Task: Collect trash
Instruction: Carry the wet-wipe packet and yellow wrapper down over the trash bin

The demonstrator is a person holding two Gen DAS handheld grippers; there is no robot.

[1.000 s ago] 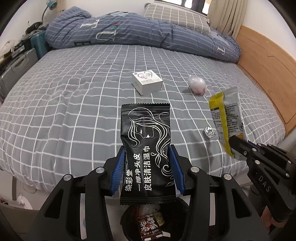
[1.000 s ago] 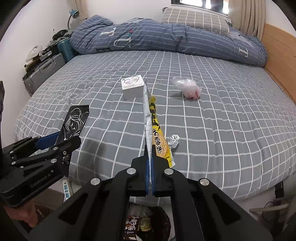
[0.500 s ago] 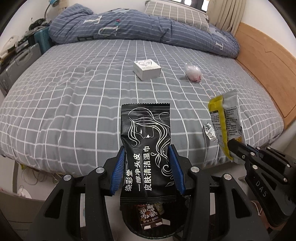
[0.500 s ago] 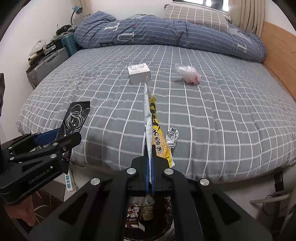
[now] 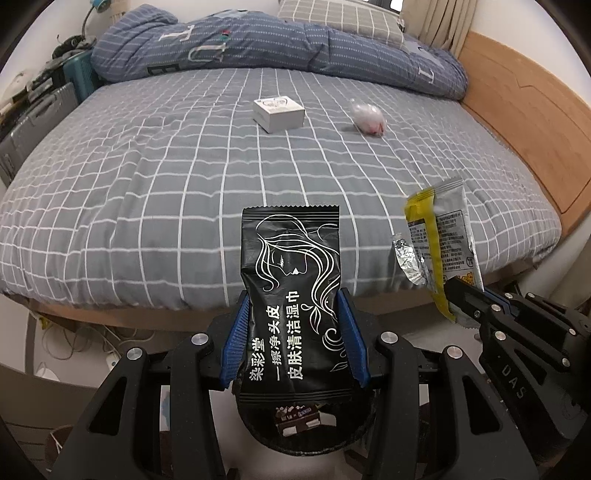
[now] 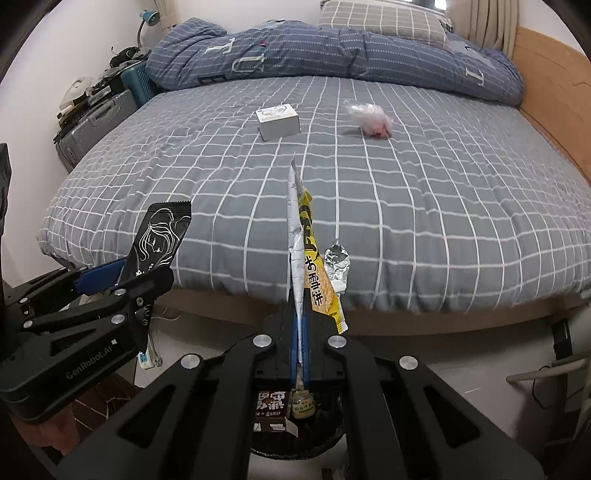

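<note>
Grey checked bed (image 5: 155,192): white box (image 5: 279,114), crumpled plastic bag (image 5: 367,117), folded duvet (image 5: 280,48).

From my left wrist camera, the wet-wipe packet (image 5: 291,306) stands upright between the left gripper (image 5: 293,343) pads, directly above the trash bin (image 5: 306,428) on the floor before the bed (image 5: 147,177), and the right gripper (image 5: 452,291) sits to its right, clamped on the snack wrapper (image 5: 441,236) with a foil scrap (image 5: 408,260) hanging just left of it. Farther back on the bed, the small box (image 5: 279,114) lies left of the crumpled plastic bag (image 5: 367,117), well apart from both grippers, with the folded duvet (image 5: 280,48) and a pillow (image 5: 340,18) behind them. The headboard (image 5: 524,110) runs along the right side, and suitcases (image 5: 33,125) stand left of the bed.
</note>
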